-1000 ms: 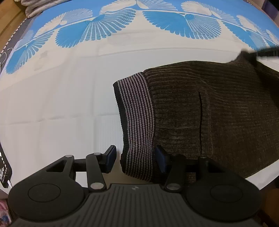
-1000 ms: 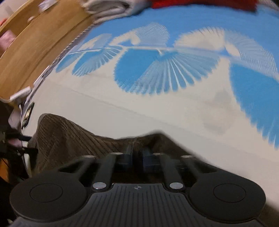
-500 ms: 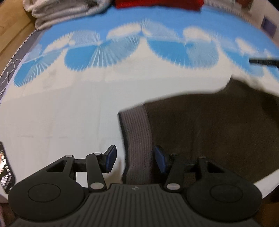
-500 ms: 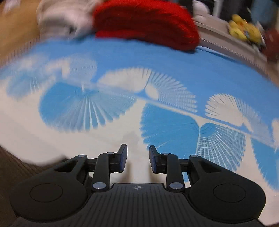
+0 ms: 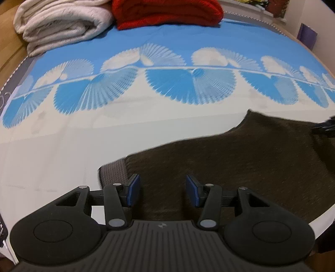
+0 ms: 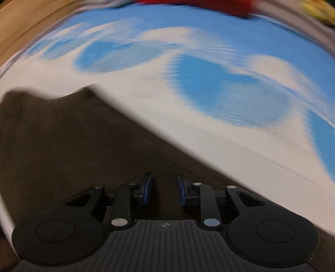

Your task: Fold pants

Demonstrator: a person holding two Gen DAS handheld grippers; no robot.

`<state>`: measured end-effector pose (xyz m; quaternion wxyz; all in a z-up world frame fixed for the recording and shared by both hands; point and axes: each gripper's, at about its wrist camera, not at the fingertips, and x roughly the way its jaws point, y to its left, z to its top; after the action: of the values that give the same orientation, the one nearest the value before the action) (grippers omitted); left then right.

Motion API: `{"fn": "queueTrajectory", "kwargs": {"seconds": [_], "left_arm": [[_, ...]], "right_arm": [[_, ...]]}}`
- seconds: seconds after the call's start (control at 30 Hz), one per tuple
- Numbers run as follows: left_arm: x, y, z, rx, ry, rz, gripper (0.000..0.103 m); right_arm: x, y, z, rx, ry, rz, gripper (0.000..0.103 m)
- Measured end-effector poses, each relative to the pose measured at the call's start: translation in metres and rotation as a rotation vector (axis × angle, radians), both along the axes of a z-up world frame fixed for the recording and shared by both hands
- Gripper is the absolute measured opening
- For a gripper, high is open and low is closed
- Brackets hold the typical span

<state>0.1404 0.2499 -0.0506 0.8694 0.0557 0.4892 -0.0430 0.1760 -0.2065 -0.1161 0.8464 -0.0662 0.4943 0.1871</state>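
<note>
Dark brown ribbed pants (image 5: 230, 163) lie flat on the bed, their striped waistband (image 5: 114, 173) at the left end. My left gripper (image 5: 163, 191) hovers over the cloth just right of the waistband, open, with nothing between its blue pads (image 5: 132, 191). The right wrist view is blurred by motion. There my right gripper (image 6: 164, 191) stands open above the pants (image 6: 73, 146), close to their far edge, holding nothing. A black tip (image 5: 324, 126) pokes in over the pants at the right edge of the left wrist view.
The bed sheet (image 5: 167, 87) is white near me and blue with fan patterns farther away. A folded cream blanket (image 5: 60, 25) and a folded red blanket (image 5: 167, 12) lie at the far end. Wood (image 6: 25, 27) shows beyond the bed's left side.
My right gripper has let go of the pants fabric, opened, and swung sideways. My left gripper, still open, has lifted and shifted from the waistband onto the brown cloth.
</note>
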Motion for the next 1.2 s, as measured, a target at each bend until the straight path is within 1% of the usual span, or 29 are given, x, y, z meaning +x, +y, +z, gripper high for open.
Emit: {"fn": "queueTrajectory", "kwargs": {"seconds": [0.03, 0.1, 0.13, 0.17, 0.2, 0.23, 0.27, 0.33, 0.37, 0.4, 0.47, 0.53, 0.6, 0.67, 0.73, 0.77, 0.9, 0.97, 1.07, 1.1, 1.13, 1.17, 1.2], "left_arm": [[0.002, -0.005, 0.003, -0.007, -0.009, -0.003, 0.054], [0.006, -0.016, 0.009, -0.031, -0.026, -0.003, 0.054], [0.007, -0.022, 0.011, -0.045, -0.032, -0.003, 0.054], [0.009, -0.029, 0.014, -0.054, -0.037, -0.007, 0.054], [0.010, -0.036, 0.017, -0.059, -0.044, -0.016, 0.054], [0.011, -0.045, 0.019, -0.059, -0.054, -0.028, 0.054], [0.012, -0.053, 0.020, -0.057, -0.059, -0.038, 0.054], [0.012, -0.070, 0.022, -0.049, -0.066, -0.069, 0.054], [0.012, -0.078, 0.023, -0.045, -0.070, -0.085, 0.054], [0.011, -0.086, 0.025, -0.042, -0.076, -0.105, 0.054], [0.011, -0.100, 0.025, -0.039, -0.081, -0.140, 0.054], [0.012, -0.111, 0.022, -0.025, -0.075, -0.150, 0.054], [0.015, -0.119, 0.020, -0.020, -0.064, -0.147, 0.054], [0.018, -0.126, 0.017, -0.022, -0.056, -0.145, 0.054], [0.020, -0.132, 0.014, -0.009, -0.046, -0.148, 0.054], [0.020, -0.135, 0.013, -0.001, -0.042, -0.151, 0.054], [0.020, -0.139, 0.006, 0.018, -0.023, -0.159, 0.054], [0.019, -0.138, 0.004, 0.029, -0.020, -0.163, 0.054], [0.021, -0.133, 0.002, 0.035, -0.015, -0.156, 0.054], [0.022, -0.131, 0.002, 0.034, -0.016, -0.152, 0.054], [0.022, -0.128, 0.003, 0.033, -0.018, -0.146, 0.054], [0.022, -0.126, 0.004, 0.030, -0.019, -0.140, 0.054], [0.022, -0.122, 0.005, 0.024, -0.023, -0.135, 0.054]], "right_arm": [[-0.003, -0.026, 0.004, -0.007, -0.003, -0.063, 0.030], [-0.015, -0.077, 0.012, -0.038, -0.002, -0.206, 0.030], [-0.024, -0.109, 0.018, -0.052, -0.014, -0.299, 0.030], [-0.035, -0.137, 0.025, -0.044, -0.032, -0.391, 0.030], [-0.050, -0.170, 0.033, -0.014, -0.060, -0.499, 0.031], [-0.068, -0.203, 0.040, 0.025, -0.095, -0.612, 0.034], [-0.090, -0.235, 0.047, 0.068, -0.135, -0.734, 0.040], [-0.138, -0.289, 0.051, 0.148, -0.197, -0.939, 0.047], [-0.169, -0.317, 0.048, 0.200, -0.217, -1.050, 0.047], [-0.195, -0.339, 0.042, 0.255, -0.213, -1.136, 0.047], [-0.242, -0.371, 0.027, 0.359, -0.201, -1.269, 0.047], [-0.277, -0.391, 0.011, 0.422, -0.186, -1.380, 0.049], [-0.298, -0.399, -0.005, 0.466, -0.152, -1.448, 0.049], [-0.312, -0.408, -0.023, 0.568, -0.086, -1.501, 0.049], [-0.313, -0.407, -0.045, 0.670, -0.021, -1.529, 0.049], [-0.310, -0.406, -0.049, 0.689, -0.002, -1.520, 0.049], [-0.277, -0.394, -0.052, 0.686, 0.043, -1.485, 0.049], [-0.262, -0.391, -0.060, 0.655, 0.086, -1.479, 0.050], [-0.251, -0.387, -0.055, 0.593, 0.073, -1.479, 0.050], [-0.250, -0.385, -0.054, 0.580, 0.071, -1.477, 0.045], [-0.249, -0.383, -0.052, 0.557, 0.065, -1.480, 0.028], [-0.247, -0.382, -0.051, 0.554, 0.059, -1.483, 0.024], [-0.248, -0.380, -0.049, 0.555, 0.048, -1.493, 0.022]]}}
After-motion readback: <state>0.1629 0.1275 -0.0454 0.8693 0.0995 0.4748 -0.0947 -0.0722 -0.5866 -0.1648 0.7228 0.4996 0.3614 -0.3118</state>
